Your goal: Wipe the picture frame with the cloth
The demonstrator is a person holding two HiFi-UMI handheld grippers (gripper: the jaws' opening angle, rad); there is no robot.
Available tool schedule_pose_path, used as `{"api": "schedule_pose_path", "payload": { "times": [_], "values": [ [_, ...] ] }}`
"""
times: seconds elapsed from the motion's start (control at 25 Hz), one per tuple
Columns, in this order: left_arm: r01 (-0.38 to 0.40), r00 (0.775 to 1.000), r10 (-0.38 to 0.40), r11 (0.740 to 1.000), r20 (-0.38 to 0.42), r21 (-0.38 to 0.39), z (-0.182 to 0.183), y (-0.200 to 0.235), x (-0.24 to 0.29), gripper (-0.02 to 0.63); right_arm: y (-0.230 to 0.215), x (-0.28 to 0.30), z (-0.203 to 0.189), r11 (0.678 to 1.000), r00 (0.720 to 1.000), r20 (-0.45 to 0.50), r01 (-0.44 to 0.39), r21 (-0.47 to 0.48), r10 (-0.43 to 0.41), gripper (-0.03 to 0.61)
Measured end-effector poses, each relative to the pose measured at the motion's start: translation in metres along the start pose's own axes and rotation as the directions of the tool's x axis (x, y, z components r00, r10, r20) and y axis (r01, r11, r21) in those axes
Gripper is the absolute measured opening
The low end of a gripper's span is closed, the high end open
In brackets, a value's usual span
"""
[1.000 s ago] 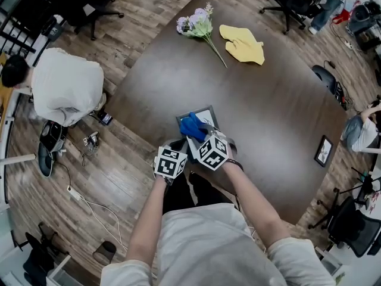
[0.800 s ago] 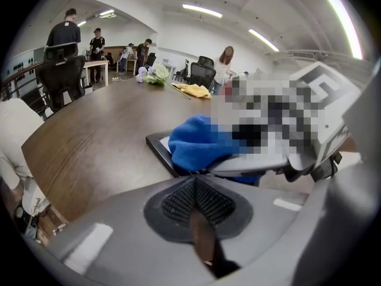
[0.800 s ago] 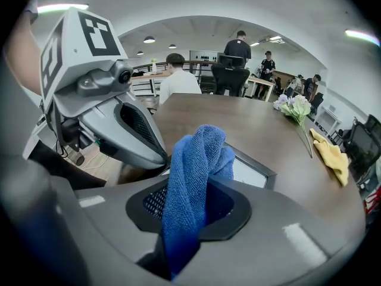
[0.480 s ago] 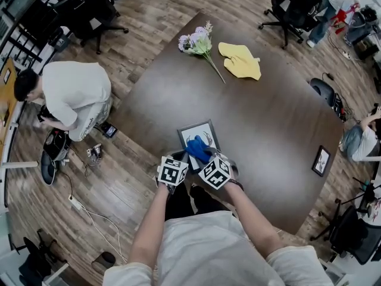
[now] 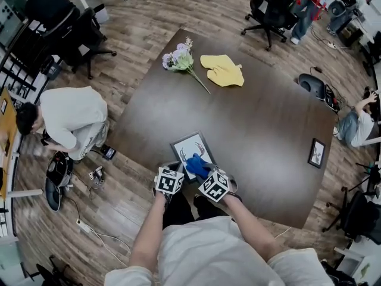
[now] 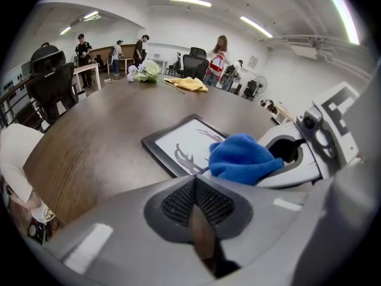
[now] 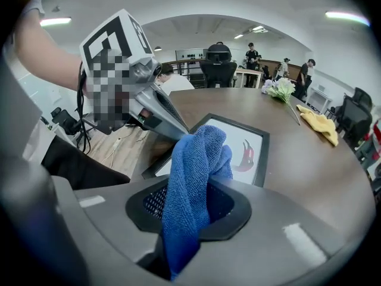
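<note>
Two tools: side by side at near edge of bench point(image 5: 262, 118).
Picture frame point(image 5: 188, 145): flat on bench, antler print up.
R tool point(image 7: 189, 216): clamped on blue cloth point(image 7: 199, 159); cloth pressed on frame's near corner.
L tool point(image 6: 196, 189): jaws together, prob. empty, just beside frame.

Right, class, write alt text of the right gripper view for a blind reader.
The right gripper is shut on a blue cloth, whose bunched end sits over a picture frame lying flat on a dark table. The left gripper is at upper left beside the frame; flowers and a yellow cloth lie far behind.
</note>
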State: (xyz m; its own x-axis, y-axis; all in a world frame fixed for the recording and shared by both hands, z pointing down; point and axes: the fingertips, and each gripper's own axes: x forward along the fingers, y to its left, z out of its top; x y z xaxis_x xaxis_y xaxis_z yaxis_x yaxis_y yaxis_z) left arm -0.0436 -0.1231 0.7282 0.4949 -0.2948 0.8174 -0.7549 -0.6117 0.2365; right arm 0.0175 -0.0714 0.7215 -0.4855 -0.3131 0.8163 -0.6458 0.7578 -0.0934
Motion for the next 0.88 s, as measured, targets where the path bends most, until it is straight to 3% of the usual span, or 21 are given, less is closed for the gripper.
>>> {"api": "schedule_pose_path", "payload": {
  "times": [0.28, 0.48, 0.56, 0.68, 0.88],
  "values": [
    [0.052, 0.999, -0.051, 0.997, -0.018, 0.064, 0.003, -0.003, 0.002, 0.052, 0.004, -0.022, -0.021, 0.979, 0.997, -0.032, 0.072, 0.19, -0.067, 0.086],
    [0.101, 0.994, -0.097, 0.99, -0.05, 0.098, 0.005, -0.003, 0.005, 0.052, 0.007, -0.038, -0.026, 0.932, 0.994, -0.044, 0.113, 0.343, -0.104, 0.086],
    [0.115, 0.993, -0.111, 0.988, -0.05, 0.101, 0.003, -0.005, -0.002, 0.052, 0.003, -0.054, -0.013, 0.897, 0.983, 0.013, 0.162, 0.412, -0.184, 0.086],
    [0.145, 0.989, -0.145, 0.987, -0.003, 0.07, 0.004, -0.01, -0.022, 0.052, -0.002, -0.073, 0.002, 0.817, 0.945, 0.09, 0.22, 0.533, -0.313, 0.086],
    [0.184, 0.981, -0.186, 0.982, 0.062, 0.038, 0.004, -0.004, -0.057, 0.054, -0.004, -0.084, 0.018, 0.693, 0.883, 0.146, 0.238, 0.68, -0.447, 0.086]
  ]
}}
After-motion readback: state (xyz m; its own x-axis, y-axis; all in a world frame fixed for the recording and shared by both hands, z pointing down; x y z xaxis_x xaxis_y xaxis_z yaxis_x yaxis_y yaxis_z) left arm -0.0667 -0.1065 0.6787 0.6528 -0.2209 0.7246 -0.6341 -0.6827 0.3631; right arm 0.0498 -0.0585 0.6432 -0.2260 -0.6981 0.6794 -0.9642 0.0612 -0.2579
